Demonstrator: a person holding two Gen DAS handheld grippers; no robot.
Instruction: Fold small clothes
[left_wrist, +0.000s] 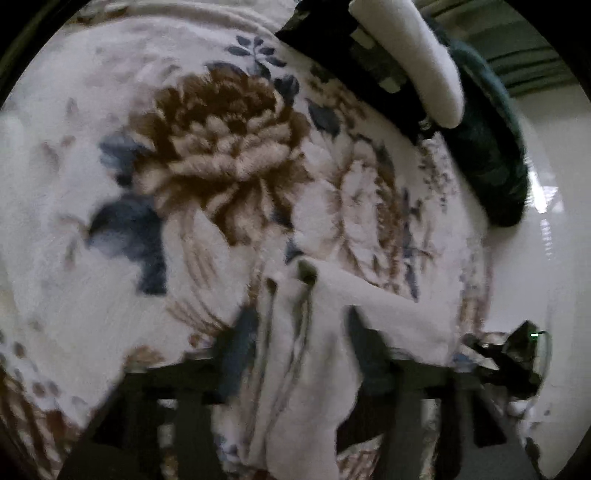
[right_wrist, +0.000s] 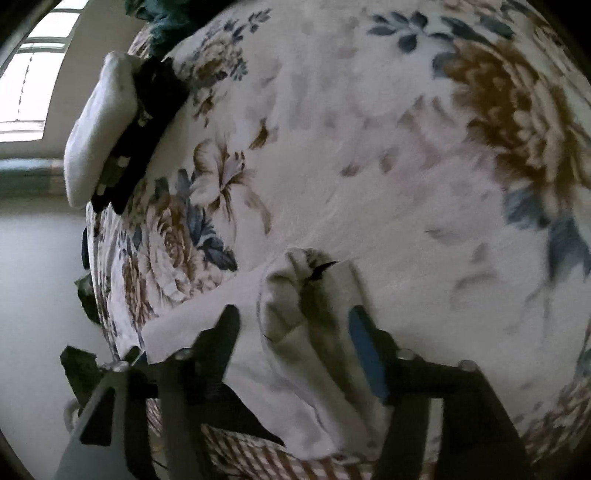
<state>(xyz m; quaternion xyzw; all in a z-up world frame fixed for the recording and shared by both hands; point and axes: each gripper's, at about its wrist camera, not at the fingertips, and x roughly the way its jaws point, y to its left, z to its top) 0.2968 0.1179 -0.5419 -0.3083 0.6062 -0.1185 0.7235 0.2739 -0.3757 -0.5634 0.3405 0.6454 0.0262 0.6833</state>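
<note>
A small white garment (left_wrist: 306, 354) lies bunched on a floral blanket (left_wrist: 207, 155). In the left wrist view my left gripper (left_wrist: 301, 325) has its two dark fingers either side of the bunched cloth, which fills the gap between them. In the right wrist view the same white garment (right_wrist: 295, 332) lies between the fingers of my right gripper (right_wrist: 293, 321), its folded edge rising between them. Both pairs of fingers stand apart with cloth between; I cannot tell whether they pinch it.
A folded white cloth (left_wrist: 417, 62) lies on a dark folded stack (left_wrist: 332, 44) at the blanket's far edge, also in the right wrist view (right_wrist: 99, 129). A dark green garment (left_wrist: 487, 155) lies beside it. Pale floor (left_wrist: 554, 240) lies past the bed edge. A checked cloth (right_wrist: 258, 458) lies below.
</note>
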